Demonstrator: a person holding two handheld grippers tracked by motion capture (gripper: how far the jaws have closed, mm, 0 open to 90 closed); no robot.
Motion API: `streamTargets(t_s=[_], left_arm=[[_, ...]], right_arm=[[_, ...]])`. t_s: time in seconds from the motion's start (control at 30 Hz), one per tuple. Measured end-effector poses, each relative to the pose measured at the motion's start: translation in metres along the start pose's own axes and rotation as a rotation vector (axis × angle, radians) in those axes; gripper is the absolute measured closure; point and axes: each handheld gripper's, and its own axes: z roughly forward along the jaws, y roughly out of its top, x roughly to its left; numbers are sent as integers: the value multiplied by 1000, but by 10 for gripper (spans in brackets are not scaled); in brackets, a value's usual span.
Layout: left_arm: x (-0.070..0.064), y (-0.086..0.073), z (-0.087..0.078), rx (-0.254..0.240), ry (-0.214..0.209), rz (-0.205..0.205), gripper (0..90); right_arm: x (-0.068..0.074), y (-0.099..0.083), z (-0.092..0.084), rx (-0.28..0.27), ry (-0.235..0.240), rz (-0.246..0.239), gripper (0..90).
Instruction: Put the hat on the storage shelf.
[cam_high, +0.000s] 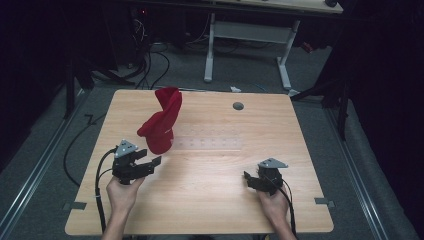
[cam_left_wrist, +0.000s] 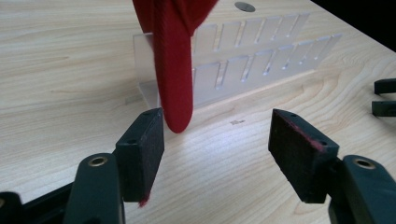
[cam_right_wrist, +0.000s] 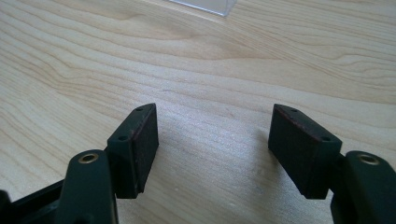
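Now, notes from the table.

Work in hand: a soft red knitted cloth piece (cam_high: 162, 120), a sock or cap by the look, draped on a clear plastic slotted rack (cam_left_wrist: 247, 60).
Cloth position: hung over the rack's left end, left of the wooden table's (cam_high: 210, 190) centre; upper part twisted and standing up, lower tip dangling close to the tabletop.
Left gripper (cam_high: 150, 164): jaws wide, nothing held; the cloth's tip hangs just beyond the left pad (cam_left_wrist: 142, 149), apparently not pinched.
Right gripper (cam_high: 248, 178): jaws wide, nothing between them, resting low near the front right of the table, well apart from the cloth.
Done, by my reading: cloth is on the rack and let go.
Left to do: possibly straightening the twist or seating it lower; cannot tell whether this counts as finished.
Red fibres: a few cling to the left gripper's pads.
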Motion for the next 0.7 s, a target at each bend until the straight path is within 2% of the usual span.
streamTargets(t_s=[0.27,0.7], left_arm=[[-5,-10,-2,11,-13,7,361],[-13,-29,2,50,-23,40,356]], right_arm=[[0,0,0,0,0,-1,334],[0,0,0,0,0,0,334]])
